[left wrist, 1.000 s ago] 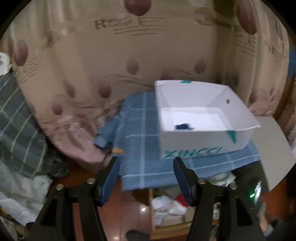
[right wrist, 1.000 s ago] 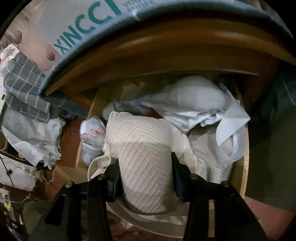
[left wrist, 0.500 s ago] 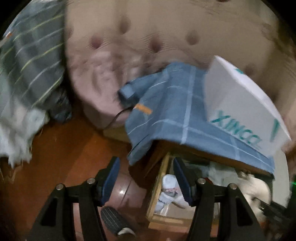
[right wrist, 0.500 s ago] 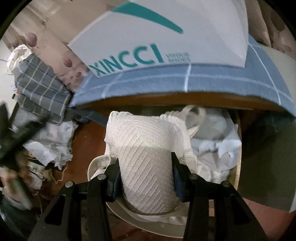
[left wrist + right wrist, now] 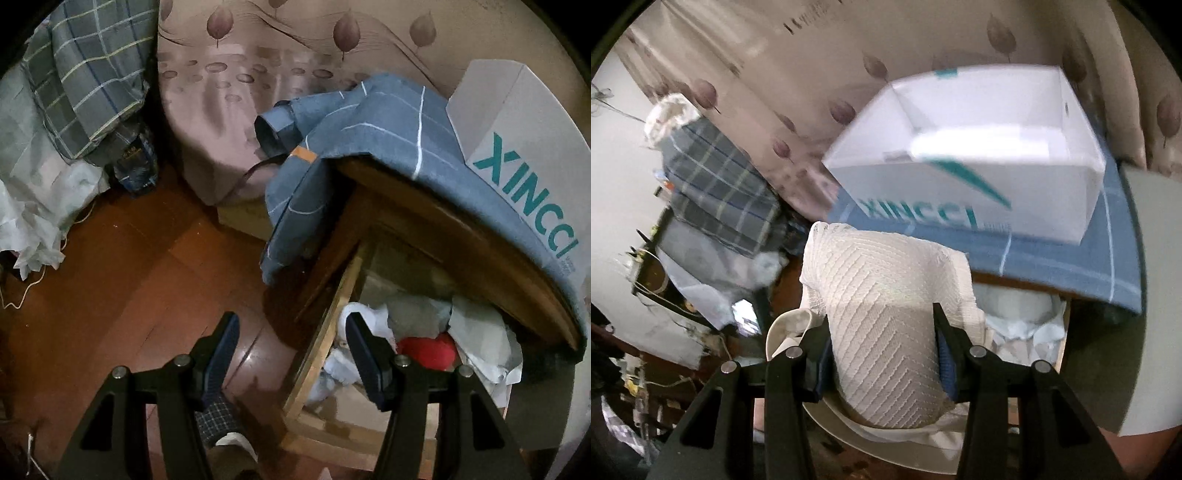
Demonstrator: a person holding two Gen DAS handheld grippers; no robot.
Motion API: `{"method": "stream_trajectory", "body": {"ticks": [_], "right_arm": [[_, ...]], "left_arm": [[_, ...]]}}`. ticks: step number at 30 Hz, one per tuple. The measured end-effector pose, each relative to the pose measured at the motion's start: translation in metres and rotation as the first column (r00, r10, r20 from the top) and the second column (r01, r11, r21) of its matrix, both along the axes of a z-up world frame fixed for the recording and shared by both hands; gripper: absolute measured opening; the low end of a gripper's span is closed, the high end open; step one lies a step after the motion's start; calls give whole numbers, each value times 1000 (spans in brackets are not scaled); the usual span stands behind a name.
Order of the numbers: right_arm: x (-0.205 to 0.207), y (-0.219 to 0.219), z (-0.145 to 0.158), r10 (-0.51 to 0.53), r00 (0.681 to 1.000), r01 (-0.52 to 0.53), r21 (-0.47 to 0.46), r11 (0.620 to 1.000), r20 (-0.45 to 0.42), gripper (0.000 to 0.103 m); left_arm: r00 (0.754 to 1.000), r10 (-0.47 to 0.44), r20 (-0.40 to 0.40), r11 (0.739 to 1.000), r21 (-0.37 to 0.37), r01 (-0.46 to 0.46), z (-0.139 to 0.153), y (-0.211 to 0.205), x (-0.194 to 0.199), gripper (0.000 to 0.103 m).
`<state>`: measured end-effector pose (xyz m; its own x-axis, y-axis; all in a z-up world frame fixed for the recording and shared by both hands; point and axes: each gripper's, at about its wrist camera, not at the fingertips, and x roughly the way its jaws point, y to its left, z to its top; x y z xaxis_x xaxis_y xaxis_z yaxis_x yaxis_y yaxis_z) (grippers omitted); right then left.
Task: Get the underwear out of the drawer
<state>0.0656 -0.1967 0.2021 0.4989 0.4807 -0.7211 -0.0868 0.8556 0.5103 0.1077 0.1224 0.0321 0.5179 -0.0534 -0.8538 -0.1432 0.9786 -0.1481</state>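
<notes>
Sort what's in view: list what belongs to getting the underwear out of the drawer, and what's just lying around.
Job:
white underwear, clamped in the right gripper
open drawer
left gripper, open

Lying about:
white XINCCI box
blue checked cloth
plaid bedding
red item in the drawer

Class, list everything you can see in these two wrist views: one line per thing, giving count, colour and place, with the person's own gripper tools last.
White underwear: one, white ribbed, clamped in the right gripper, in front of the box.
Box: one, white with teal XINCCI lettering, open top, on the blue cloth.
Blue cloth: one, blue with pale lines, draped over the wooden cabinet.
Drawer: one, light wood, pulled open under the cabinet top.
Drawer clothes: several, white and pale grey.
Red item: one, in the drawer.
Plaid bedding: one pile, grey-green check, far left.
Curtain: one, beige with leaf print, behind.
Floor: brown wood.
Left gripper: black, open, empty, above the drawer's side edge.
Right gripper: black, shut on the underwear.
</notes>
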Motion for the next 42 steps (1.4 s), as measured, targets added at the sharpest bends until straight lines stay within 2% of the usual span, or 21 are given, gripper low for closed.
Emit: {"method": "stream_trajectory", "body": {"ticks": [3,7,10,14,17,19,23,29,32,36,42], "right_arm": [[3,-6,34,-8,999,8,6,1000,47,43],[12,-10,82,-34,989,41,-41,998,141,43],[32,-9,113,-50,972,87,-152,985,229,43],[77,-9,121,-80,958,165,-305,938,275,44],[114,-11,105,-102,963,200,-407,892,249,45],[139,-15,83,-101,974,186,-463,867,202,45],[176,-30,38,-144,983,181,-525,832,110,45],[198,-37,-13,-149,989,131,-570,811,15,46],[205,-41,-30,-159,987,121,-580,806,-15,49],[208,-45,-43,-169,985,107,-623,775,-41,52],[203,-53,-52,-177,982,104,-592,799,-66,66]], "left_arm": [[1000,6,6,1000,15,-6,1,2,0,61],[1000,25,2,1000,-19,-25,1,7,2,61],[999,10,36,1000,4,-10,7,5,2,61],[999,-4,51,1000,30,3,10,5,4,61],[997,-28,66,998,56,24,11,2,3,61],[996,-56,72,996,80,50,11,-2,3,61],[996,-62,61,997,58,58,8,-1,6,61],[999,-44,32,999,14,44,2,5,11,61],[998,-53,24,998,25,53,1,2,10,61],[998,-61,-4,998,19,61,-5,0,11,61],[998,-58,-3,998,30,58,-5,-1,12,61]]}}
